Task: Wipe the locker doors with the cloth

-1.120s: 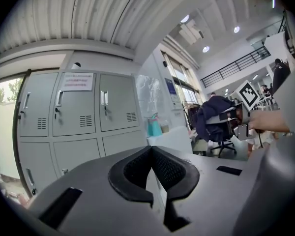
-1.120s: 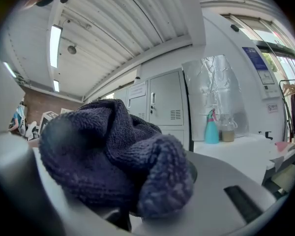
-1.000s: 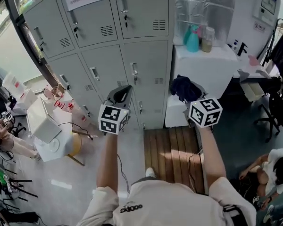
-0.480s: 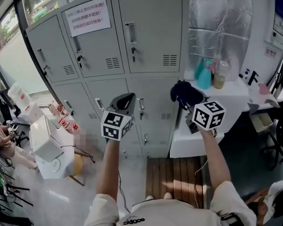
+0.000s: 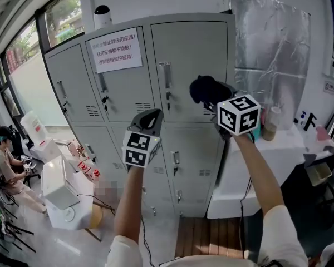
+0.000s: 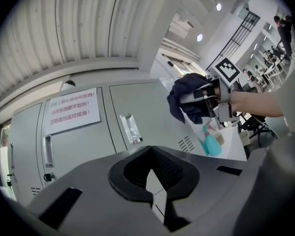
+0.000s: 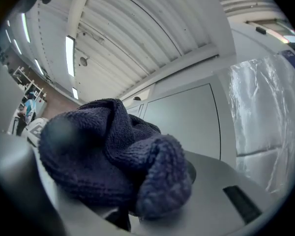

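The right claw [image 5: 216,99] pinches the dark cloth [image 5: 203,89], bunched at its tip and held up before the top locker door [image 5: 192,54], likely ready to wipe it. The left claw [image 5: 149,117], pressed together and empty, hangs at 9 o'clock of the cloth, out of the way.

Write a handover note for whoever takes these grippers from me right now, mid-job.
Right gripper: shut on the dark blue cloth, raised in front of the top right locker door. Whether the cloth touches that door is unclear.
Left gripper: shut and empty, held lower and to the left, facing the locker doors.
Done: the cloth is in hand. The doors show no wiped area that can be told.
Left: wipe the locker doors, probably starting with the top right one.
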A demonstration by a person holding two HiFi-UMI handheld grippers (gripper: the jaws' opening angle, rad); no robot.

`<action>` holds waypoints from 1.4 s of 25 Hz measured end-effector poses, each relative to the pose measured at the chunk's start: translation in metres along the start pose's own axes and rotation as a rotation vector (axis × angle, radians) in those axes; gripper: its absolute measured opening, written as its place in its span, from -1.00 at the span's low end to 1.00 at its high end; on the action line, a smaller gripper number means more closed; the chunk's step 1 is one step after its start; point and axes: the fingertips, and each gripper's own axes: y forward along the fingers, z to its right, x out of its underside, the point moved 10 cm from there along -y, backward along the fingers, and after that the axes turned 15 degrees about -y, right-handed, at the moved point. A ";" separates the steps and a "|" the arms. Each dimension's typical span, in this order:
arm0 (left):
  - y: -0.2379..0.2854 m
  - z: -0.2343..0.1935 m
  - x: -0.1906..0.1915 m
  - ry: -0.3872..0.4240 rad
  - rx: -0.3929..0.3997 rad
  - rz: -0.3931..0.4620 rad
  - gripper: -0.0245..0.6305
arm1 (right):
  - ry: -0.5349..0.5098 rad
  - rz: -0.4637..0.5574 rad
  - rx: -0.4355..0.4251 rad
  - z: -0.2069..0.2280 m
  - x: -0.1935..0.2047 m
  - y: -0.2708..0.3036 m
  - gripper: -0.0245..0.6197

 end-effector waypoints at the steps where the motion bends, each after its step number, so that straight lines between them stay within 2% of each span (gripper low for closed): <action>1: 0.004 -0.007 -0.005 -0.007 -0.003 0.012 -0.88 | -0.008 0.013 0.018 0.004 -0.007 0.014 -0.72; 5: 0.015 -0.038 -0.023 -0.017 -0.016 0.035 -0.88 | -0.074 0.033 0.032 0.014 -0.034 0.071 -0.72; 9: 0.015 -0.057 -0.035 0.018 -0.027 0.036 -0.88 | -0.173 0.050 0.060 0.023 -0.070 0.116 -0.72; 12: 0.011 -0.072 -0.042 0.020 -0.044 0.052 -0.88 | -0.197 0.061 0.083 0.030 -0.099 0.143 -0.72; 16: 0.004 -0.083 -0.043 0.028 -0.058 0.053 -0.88 | -0.255 0.029 0.114 0.025 -0.124 0.172 -0.72; 24: -0.003 -0.076 -0.041 0.095 -0.046 0.044 -0.88 | -0.754 -0.075 0.361 0.010 -0.125 0.195 -0.73; 30: -0.006 -0.073 -0.039 0.089 -0.039 0.047 -0.88 | -1.086 -0.122 0.581 0.002 -0.128 0.200 -0.73; 33: -0.008 -0.073 -0.034 0.077 -0.035 0.046 -0.88 | -1.227 -0.135 0.578 -0.004 -0.122 0.210 -0.73; 35: -0.010 -0.074 -0.031 0.062 -0.038 0.042 -0.88 | -1.246 -0.137 0.545 -0.007 -0.121 0.213 -0.73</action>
